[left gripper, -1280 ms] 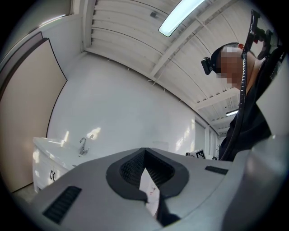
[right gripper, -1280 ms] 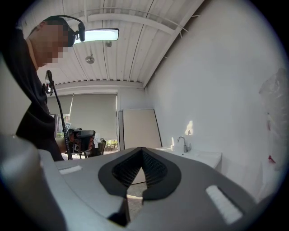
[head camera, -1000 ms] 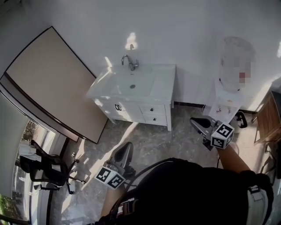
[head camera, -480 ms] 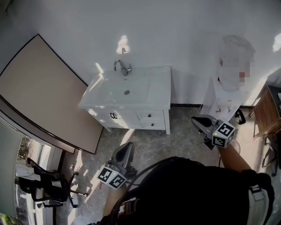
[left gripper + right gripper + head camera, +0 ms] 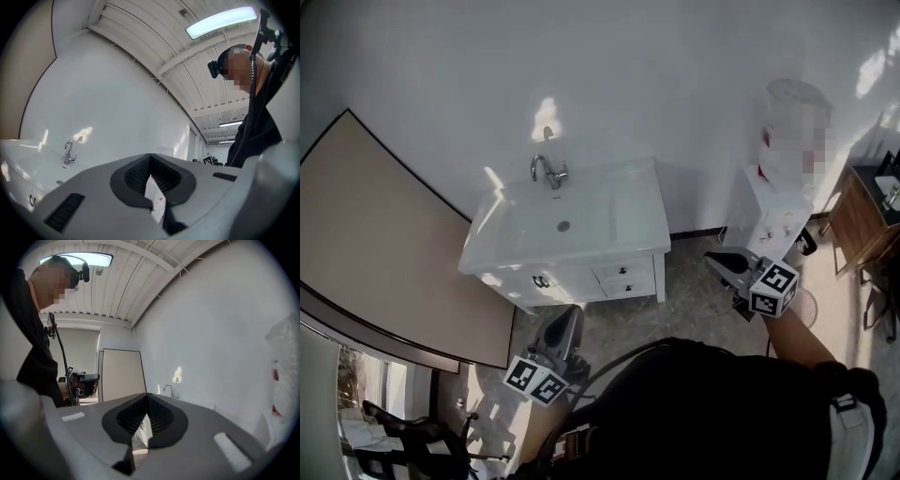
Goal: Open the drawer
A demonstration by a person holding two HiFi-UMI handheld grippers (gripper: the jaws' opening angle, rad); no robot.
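One vanity (image 5: 623, 214), one faucet (image 5: 547, 172), one cabinet door (image 5: 546, 282), two drawers (image 5: 624, 271)

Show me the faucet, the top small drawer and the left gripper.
faucet (image 5: 546, 169): head view, on its curved spout.
top small drawer (image 5: 615, 271): head view, on its front at the knob.
left gripper (image 5: 570, 315): head view, at the tip of its closed jaws.

Left claw (image 5: 568, 317) and right claw (image 5: 715, 259) face the vanity drawers (image 5: 623, 272).

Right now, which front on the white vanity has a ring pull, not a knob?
The wide left front, with a dark ring pull. The two small stacked drawers right of it each have a round knob.
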